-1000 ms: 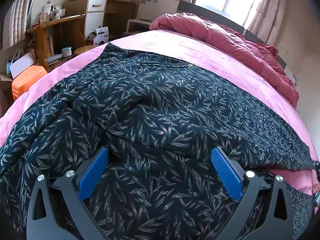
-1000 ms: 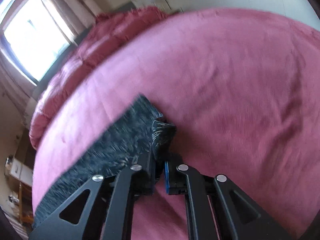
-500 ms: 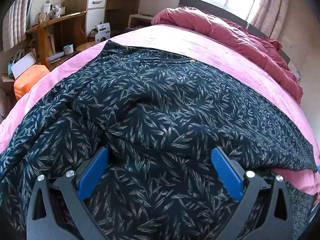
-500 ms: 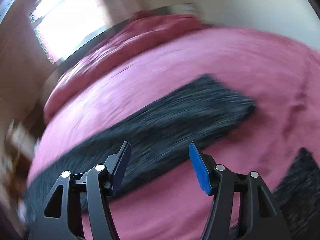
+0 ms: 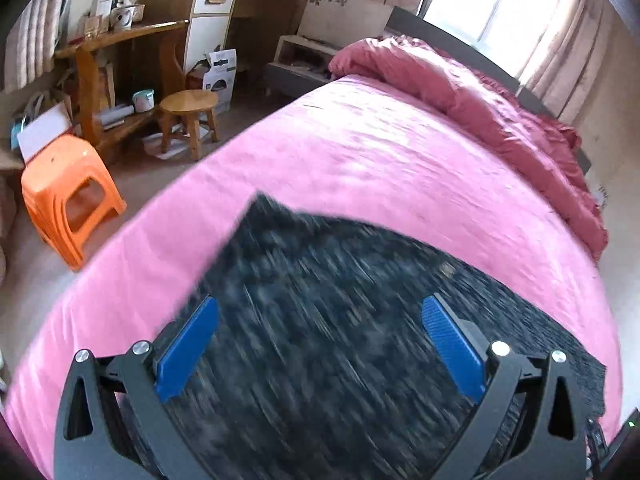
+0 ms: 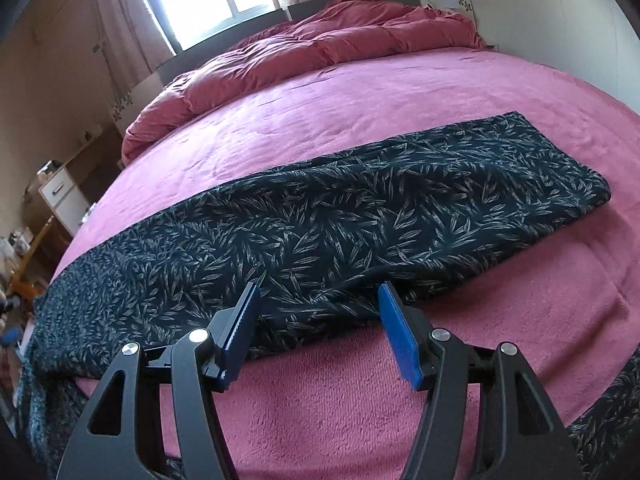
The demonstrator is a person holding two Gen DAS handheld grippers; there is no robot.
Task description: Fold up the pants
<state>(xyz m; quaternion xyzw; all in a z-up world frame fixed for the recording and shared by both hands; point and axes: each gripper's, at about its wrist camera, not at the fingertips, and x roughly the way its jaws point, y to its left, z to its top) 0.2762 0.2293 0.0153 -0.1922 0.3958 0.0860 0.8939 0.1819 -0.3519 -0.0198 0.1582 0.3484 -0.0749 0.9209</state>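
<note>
Pants (image 6: 320, 216) on pink bed (image 6: 360, 92)

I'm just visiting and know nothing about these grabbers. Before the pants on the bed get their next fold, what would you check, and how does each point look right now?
1. Left gripper open and holding nothing: ok, its blue pads stand wide apart.
2. Right gripper open and holding nothing: ok, it sits at the near edge of the cloth.
3. Pants lying as one long flat strip on the bed: ok in the right wrist view.
4. Near edge smooth: not ok, it looks slightly bunched beside the right gripper.
5. Waist end lying flat: cannot tell, the left wrist view is blurred.
6. Bed space behind the pants, before the quilt: ok.
</note>
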